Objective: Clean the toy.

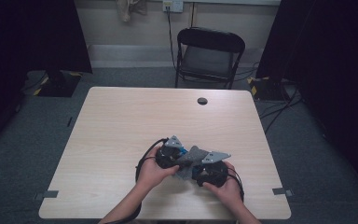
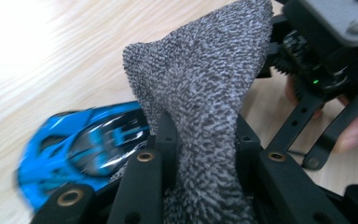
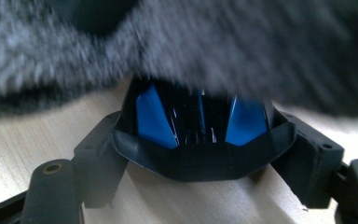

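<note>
A grey knitted cloth (image 2: 200, 93) is pinched between the jaws of my left gripper (image 2: 205, 133), which is shut on it and lifts it into a peak. Under the cloth, on the table, lies a blue and black toy car (image 2: 88, 144). My right gripper (image 3: 203, 156) is shut on one end of the car (image 3: 200, 126), its jaws standing wide against the car's two sides. The blurred cloth (image 3: 214, 46) hangs just above that end. In the high view both hands meet near the table's front middle: left gripper (image 1: 172, 156), right gripper (image 1: 205, 169), cloth (image 1: 193, 156) draped between them.
The pale wooden table (image 1: 121, 121) has a round cable hole (image 1: 202, 101) near its far edge. A black folding chair (image 1: 209, 56) stands behind the table. Dark curtains and stands flank both sides, and cables lie on the floor at the right.
</note>
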Demonstrator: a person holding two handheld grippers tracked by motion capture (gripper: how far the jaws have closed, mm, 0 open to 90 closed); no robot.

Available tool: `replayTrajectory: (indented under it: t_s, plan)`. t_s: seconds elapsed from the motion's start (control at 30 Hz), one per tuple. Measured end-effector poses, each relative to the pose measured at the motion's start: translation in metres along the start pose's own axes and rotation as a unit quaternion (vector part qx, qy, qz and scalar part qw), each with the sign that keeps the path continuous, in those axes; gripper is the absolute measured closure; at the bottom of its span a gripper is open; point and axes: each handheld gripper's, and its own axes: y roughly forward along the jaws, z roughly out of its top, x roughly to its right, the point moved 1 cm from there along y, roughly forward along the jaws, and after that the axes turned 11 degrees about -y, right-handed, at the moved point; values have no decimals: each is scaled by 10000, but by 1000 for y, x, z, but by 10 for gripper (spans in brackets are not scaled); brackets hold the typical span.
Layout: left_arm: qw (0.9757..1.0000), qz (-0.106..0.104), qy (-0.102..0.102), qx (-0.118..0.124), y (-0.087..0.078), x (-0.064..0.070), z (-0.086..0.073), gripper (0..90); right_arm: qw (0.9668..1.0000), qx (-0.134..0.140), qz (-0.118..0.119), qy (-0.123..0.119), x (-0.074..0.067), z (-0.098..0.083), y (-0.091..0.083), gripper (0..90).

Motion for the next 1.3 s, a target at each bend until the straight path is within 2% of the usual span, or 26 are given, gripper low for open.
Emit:
replayTrajectory:
  t_s: [0.07, 0.2, 0.47, 0.77, 1.03, 1.3]
  plan:
    - [9999, -107, 20, -45, 5, 3, 0, 711, 10000, -1, -1, 0, 0, 0, 0, 243]
    - [9998, -107, 98, -137, 15, 5, -4, 710, 10000, 0, 0, 0, 0, 0, 0, 243]
    - [9997, -59, 218, -112, 16, 8, -7, 710, 10000, -2, 1, -1, 0, 0, 0, 243]
    - [9998, 67, 132, -116, 17, 6, -2, 710, 10000, -3, 3, -8, 0, 0, 0, 243]
    - [9998, 157, 65, -111, 16, -3, 5, 710, 10000, 0, 1, 1, 0, 0, 0, 243]
    - [9997, 233, -63, 11, 17, -13, 10, 708, 10000, -2, 1, 4, 0, 0, 0, 243]
